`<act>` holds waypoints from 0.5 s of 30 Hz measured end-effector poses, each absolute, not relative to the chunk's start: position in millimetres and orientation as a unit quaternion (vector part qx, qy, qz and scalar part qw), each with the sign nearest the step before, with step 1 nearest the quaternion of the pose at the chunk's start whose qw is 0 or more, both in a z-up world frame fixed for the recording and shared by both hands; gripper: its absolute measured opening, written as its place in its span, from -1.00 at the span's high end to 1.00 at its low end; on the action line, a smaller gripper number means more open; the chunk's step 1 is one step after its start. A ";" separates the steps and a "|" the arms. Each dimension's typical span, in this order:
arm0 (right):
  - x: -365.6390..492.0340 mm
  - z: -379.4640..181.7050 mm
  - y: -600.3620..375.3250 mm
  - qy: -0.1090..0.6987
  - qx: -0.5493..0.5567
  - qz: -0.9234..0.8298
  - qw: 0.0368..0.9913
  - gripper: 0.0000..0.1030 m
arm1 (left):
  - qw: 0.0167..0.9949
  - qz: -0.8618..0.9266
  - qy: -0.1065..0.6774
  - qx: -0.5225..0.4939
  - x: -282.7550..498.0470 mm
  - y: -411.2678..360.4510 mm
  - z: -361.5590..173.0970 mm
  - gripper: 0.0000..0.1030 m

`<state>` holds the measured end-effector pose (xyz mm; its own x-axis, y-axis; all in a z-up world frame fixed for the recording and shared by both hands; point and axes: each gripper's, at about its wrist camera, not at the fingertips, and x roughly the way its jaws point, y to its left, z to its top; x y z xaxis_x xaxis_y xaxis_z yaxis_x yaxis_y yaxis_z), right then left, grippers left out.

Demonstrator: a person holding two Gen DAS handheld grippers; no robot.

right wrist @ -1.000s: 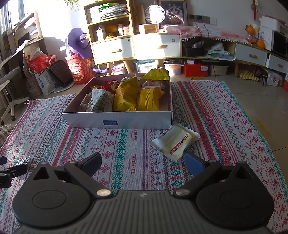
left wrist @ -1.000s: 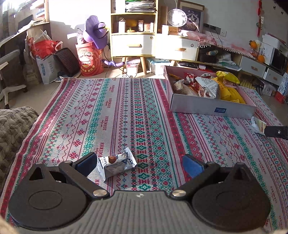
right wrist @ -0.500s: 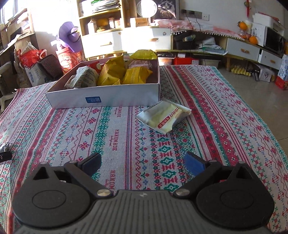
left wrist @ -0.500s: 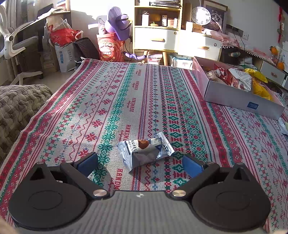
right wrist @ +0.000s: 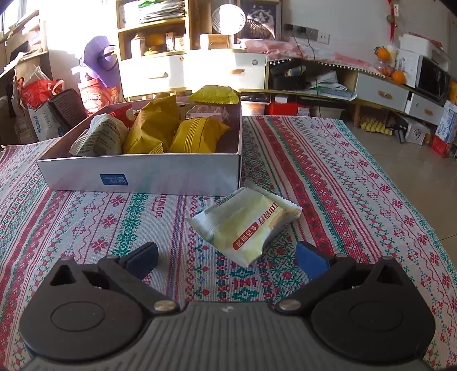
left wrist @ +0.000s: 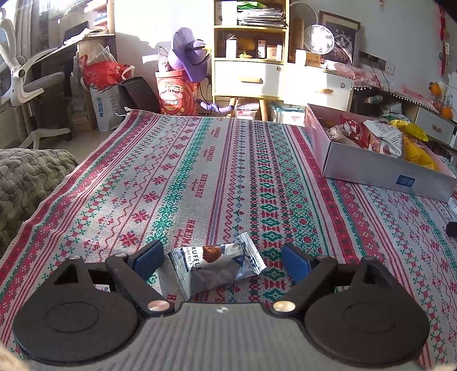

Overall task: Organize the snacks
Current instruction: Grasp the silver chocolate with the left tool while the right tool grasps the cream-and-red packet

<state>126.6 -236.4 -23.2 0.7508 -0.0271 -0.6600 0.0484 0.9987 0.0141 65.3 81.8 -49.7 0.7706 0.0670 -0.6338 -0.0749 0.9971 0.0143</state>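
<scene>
Left wrist: jaws closing around truffle packet [left wrist: 217, 265]; right jaws opening, nothing gripped.

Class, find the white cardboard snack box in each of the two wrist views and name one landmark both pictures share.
Left wrist view: the snack box sits at the right edge, far across the patterned rug.
Right wrist view: the snack box lies left of centre, straight ahead, just behind the pale yellow packet.
Shared landmark: the small white desk fan on the drawer unit.
</scene>
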 end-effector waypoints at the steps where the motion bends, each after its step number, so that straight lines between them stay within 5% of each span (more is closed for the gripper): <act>1: 128.8 -23.1 -236.4 0.353 0.019 -0.022 0.935 -0.99 | 0.941 0.038 0.335 -0.006 65.7 81.0 -49.2 -0.70; 10: 143.7 -23.1 -235.2 0.350 0.033 -0.054 0.935 -0.90 | 0.943 0.036 0.331 -0.010 67.2 77.9 -47.2 -0.38; 15: 146.7 -20.6 -236.4 0.348 0.030 -0.071 0.934 -0.64 | 0.942 0.030 0.335 -0.012 66.8 76.0 -45.1 -0.14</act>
<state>146.7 -236.4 -20.6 0.7472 -0.1115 -0.6551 0.1537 0.9881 0.0071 66.8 76.0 -45.1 0.7742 0.0485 -0.6311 -0.0647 0.9979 -0.0027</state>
